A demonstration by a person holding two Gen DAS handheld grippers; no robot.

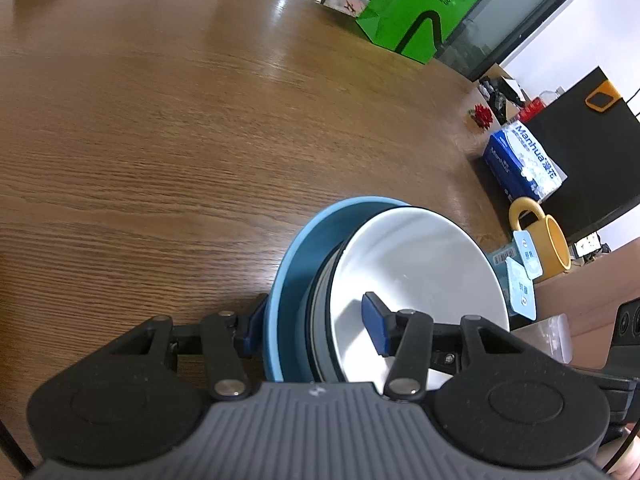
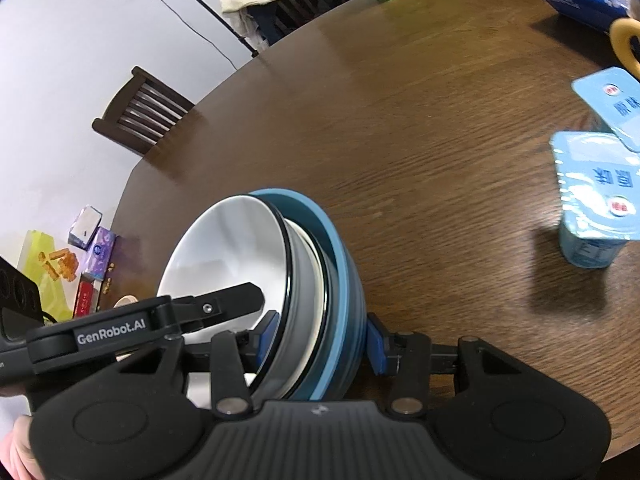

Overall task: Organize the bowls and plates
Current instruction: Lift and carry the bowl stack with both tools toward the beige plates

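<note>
Slippage is the risk: left gripper (image 1: 316, 330) and right gripper (image 2: 320, 340) jaws clamp the nested bowl stack (image 1: 384, 280), tilted, near yogurt cups (image 2: 596, 200).

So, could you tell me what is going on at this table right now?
A person is holding a nested stack of bowls with both handheld grippers. The left gripper and the right gripper each clamp the stack's walls from opposite sides, one finger inside the white bowl, one outside the blue bowl. Yogurt cups and a yellow mug stand on the wooden table.
</note>
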